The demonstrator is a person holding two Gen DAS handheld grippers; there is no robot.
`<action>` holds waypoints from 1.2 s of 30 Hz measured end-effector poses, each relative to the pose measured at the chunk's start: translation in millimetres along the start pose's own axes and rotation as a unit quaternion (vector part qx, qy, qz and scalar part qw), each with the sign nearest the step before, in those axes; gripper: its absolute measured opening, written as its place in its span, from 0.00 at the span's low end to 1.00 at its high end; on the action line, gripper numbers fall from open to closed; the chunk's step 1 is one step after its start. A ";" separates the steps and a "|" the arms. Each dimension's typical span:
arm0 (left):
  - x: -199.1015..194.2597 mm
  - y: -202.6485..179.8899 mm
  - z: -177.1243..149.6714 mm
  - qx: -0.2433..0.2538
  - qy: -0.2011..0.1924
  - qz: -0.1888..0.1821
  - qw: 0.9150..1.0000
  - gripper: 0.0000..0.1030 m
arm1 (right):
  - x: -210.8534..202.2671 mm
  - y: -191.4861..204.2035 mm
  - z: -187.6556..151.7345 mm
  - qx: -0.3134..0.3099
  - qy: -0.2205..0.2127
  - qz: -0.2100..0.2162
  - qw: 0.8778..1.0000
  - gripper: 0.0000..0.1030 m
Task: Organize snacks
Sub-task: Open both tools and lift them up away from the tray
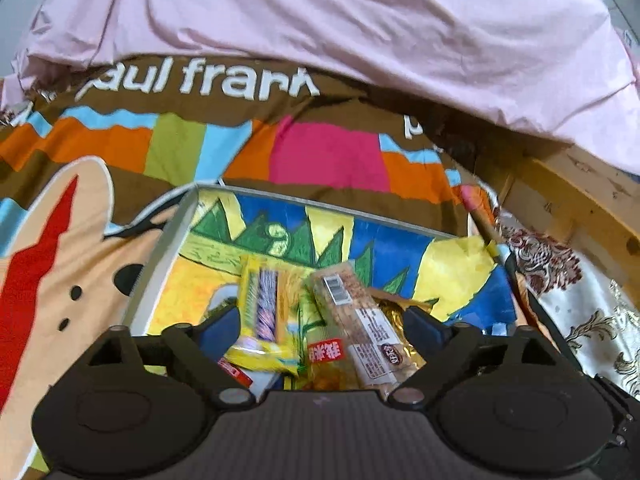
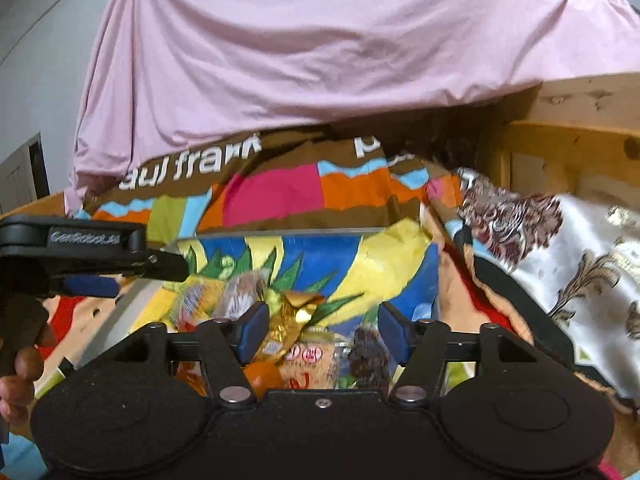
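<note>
The snacks are lying heaped in a shallow tray (image 1: 160, 264) with a bright cartoon lining, resting on a colourful bedspread (image 1: 328, 156); a yellow packet (image 1: 262, 312), a clear biscuit packet (image 1: 360, 320) and a gold foil wrapper (image 2: 296, 312) are overlapping. The left gripper (image 1: 320, 320) is hanging over them with its jaws released, nothing clamped; the right gripper (image 2: 320, 332) is likewise standing unclenched above the gold wrapper. The packets are probably light, crinkly and slippery, their contents brittle; pinching a sealed end or flat middle gently is looking safest.
</note>
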State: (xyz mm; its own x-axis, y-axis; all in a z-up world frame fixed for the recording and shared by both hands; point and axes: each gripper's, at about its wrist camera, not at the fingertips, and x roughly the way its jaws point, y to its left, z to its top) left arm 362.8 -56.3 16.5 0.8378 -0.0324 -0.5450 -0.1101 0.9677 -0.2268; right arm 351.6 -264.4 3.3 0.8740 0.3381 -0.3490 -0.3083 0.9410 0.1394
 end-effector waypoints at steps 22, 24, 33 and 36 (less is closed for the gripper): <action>-133.4 6.7 -6.1 0.035 -0.096 0.007 0.995 1.00 | -119.6 17.9 32.0 -0.030 -0.095 0.005 0.995 0.94; -146.0 6.8 -11.4 0.038 -0.104 0.009 0.994 1.00 | -129.2 21.3 30.7 -0.033 -0.097 0.007 0.995 0.95; -193.9 13.3 -38.0 0.053 -0.139 0.030 0.988 1.00 | -174.8 34.6 22.2 -0.034 -0.113 0.012 0.993 0.99; -208.8 15.9 -45.3 0.057 -0.144 0.033 0.987 1.00 | -187.5 40.1 18.0 -0.037 -0.112 0.017 0.993 0.99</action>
State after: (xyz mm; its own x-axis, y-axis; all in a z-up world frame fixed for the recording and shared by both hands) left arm 161.9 -45.4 90.2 0.9499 0.0881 -0.3000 -0.1225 0.9876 -0.0978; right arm 182.1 -290.2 91.0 0.9217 0.3660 -0.1283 -0.3587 0.9303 0.0766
